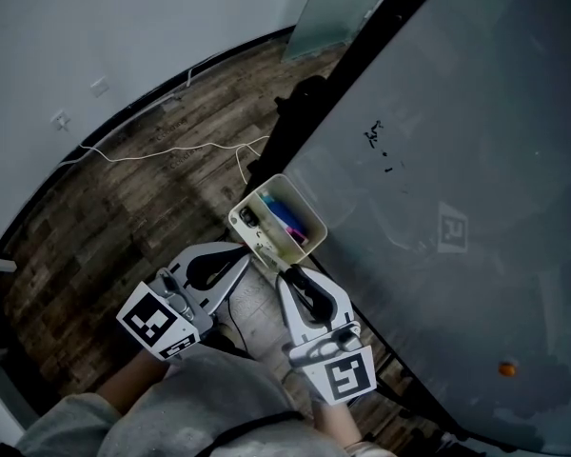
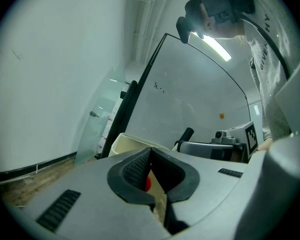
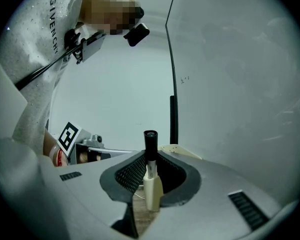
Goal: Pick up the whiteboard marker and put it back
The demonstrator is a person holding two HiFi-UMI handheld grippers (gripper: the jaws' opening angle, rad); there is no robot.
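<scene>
Whiteboard marker (image 3: 150,145) clamped upright, cap up, between right gripper (image 3: 150,170) jaws, at 6 o'clock of holder box (image 1: 259,239), apparently for return; box wall pinched by left gripper (image 2: 151,159), likely for steadying

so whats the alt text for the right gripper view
The right gripper grips a whiteboard marker upright between its jaws, black cap on top, white barrel below. Behind it are the rim of a cream tray and a large grey whiteboard; the person's white shirt fills the upper left.
</scene>
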